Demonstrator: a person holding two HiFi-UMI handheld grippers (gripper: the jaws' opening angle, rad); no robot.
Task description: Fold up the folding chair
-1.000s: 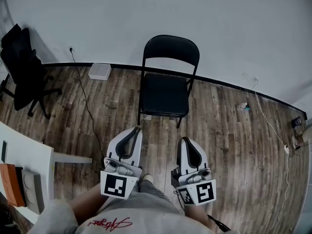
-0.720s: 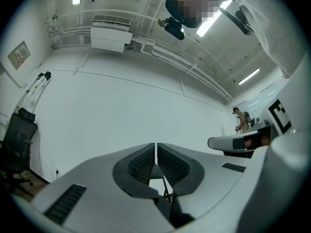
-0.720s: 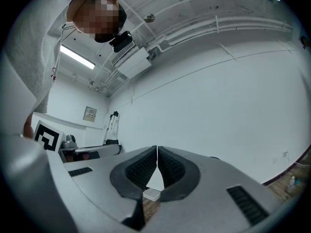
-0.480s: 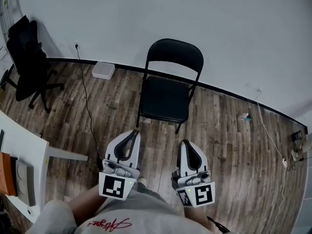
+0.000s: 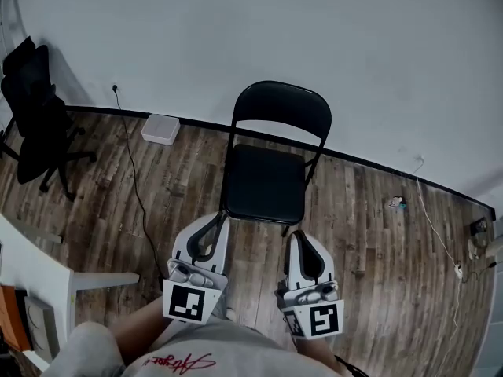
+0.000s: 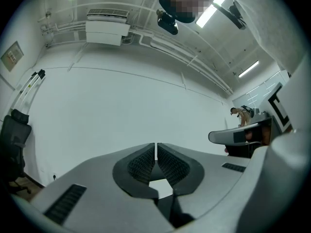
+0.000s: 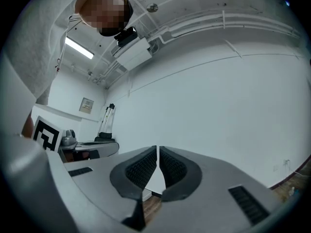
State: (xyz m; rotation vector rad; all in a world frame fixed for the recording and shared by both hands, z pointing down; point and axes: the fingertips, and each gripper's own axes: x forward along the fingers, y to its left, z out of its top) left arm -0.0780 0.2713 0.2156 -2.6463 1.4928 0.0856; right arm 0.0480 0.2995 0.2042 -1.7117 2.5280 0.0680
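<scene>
A black folding chair [image 5: 267, 175] stands unfolded on the wood floor against the white wall, its seat facing me. In the head view my left gripper [image 5: 218, 221] is just short of the seat's front left corner, jaws shut and empty. My right gripper [image 5: 299, 236] sits a little below the seat's front right edge, also shut with nothing in it. In the left gripper view the left gripper [image 6: 155, 151] has its pads closed against the bare wall. The right gripper [image 7: 158, 154] looks the same in the right gripper view. The chair is hidden in both gripper views.
A black office chair [image 5: 35, 116] stands at the far left. A white box [image 5: 160, 129] lies by the wall, with a black cable [image 5: 134, 171] trailing over the floor. A white table [image 5: 47, 281] edges in at lower left. Small items and a white cord [image 5: 436, 226] lie at right.
Both grippers and my view have moved forward toward the chair; the chair now sits lower and closer in the head view, with the jaw tips nearly at the seat's front edge.
</scene>
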